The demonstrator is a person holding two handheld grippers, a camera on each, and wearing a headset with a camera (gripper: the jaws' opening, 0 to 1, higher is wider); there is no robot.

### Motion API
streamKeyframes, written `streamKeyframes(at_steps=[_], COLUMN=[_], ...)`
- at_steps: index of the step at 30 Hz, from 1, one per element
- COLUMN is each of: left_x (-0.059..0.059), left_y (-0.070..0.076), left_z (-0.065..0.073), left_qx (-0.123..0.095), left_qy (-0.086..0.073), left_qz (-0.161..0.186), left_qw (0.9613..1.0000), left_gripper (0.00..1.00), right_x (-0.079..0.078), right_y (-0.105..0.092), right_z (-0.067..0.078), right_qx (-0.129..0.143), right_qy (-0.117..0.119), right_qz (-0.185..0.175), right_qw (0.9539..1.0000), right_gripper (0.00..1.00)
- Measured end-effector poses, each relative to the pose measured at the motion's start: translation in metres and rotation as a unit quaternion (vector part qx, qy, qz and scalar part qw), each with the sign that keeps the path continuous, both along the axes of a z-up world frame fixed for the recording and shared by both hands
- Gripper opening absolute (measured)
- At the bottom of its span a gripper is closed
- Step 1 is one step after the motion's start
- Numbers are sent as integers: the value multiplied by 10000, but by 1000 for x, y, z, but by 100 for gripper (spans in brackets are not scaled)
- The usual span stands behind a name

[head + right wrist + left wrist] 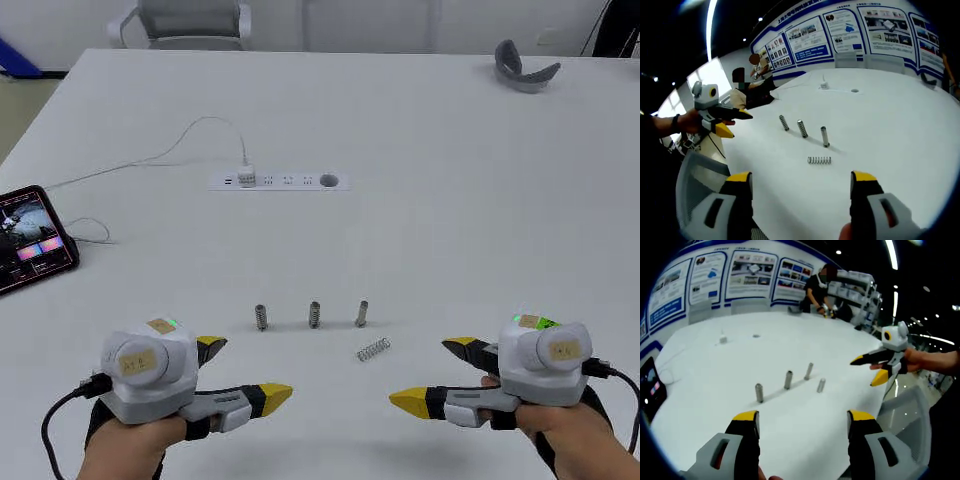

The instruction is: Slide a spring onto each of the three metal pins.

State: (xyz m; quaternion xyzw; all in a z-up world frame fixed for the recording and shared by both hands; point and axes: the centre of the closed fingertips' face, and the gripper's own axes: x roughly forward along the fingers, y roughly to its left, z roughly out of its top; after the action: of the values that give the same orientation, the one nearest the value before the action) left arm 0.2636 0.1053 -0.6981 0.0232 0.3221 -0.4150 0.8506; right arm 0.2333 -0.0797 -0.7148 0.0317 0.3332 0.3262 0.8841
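Note:
Three short metal pins stand in a row on the white table (420, 200). The left pin (261, 317) and the middle pin (314, 314) each carry a coiled spring. The right pin (362, 313) looks bare in the right gripper view (825, 136). One loose spring (373, 349) (819, 160) lies flat just in front of the right pin. My left gripper (245, 370) (803, 416) is held low at the near left, open and holding nothing. My right gripper (432, 372) (801, 176) mirrors it at the near right, also open and holding nothing. Both are well short of the pins.
A white power strip (275, 181) with a plugged-in cable lies behind the pins. A tablet (30, 238) sits at the left edge and a grey curved object (525, 68) at the far right. A chair (190, 22) stands beyond the table. A person (820, 290) stands further off.

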Motion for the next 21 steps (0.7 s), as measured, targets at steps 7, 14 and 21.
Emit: streamKeyframes(at_steps=[7, 14, 21], left_x=[-4, -4, -8], left_y=[-19, -41, -58], left_z=[-6, -12, -17], left_qx=[72, 130, 178], left_qy=[37, 38, 70], left_qz=[-302, -613, -800], left_qw=[9995, 9980, 9966], left_gripper=[73, 73, 73], right_x=[-7, -12, -17], right_y=[-7, -16, -24], right_z=[-2, -2, -4], right_qx=[-79, -81, -142], right_qy=[44, 51, 91], right_qz=[25, -34, -49], right_qw=[10000, 9999, 9998], right_gripper=[82, 83, 83])
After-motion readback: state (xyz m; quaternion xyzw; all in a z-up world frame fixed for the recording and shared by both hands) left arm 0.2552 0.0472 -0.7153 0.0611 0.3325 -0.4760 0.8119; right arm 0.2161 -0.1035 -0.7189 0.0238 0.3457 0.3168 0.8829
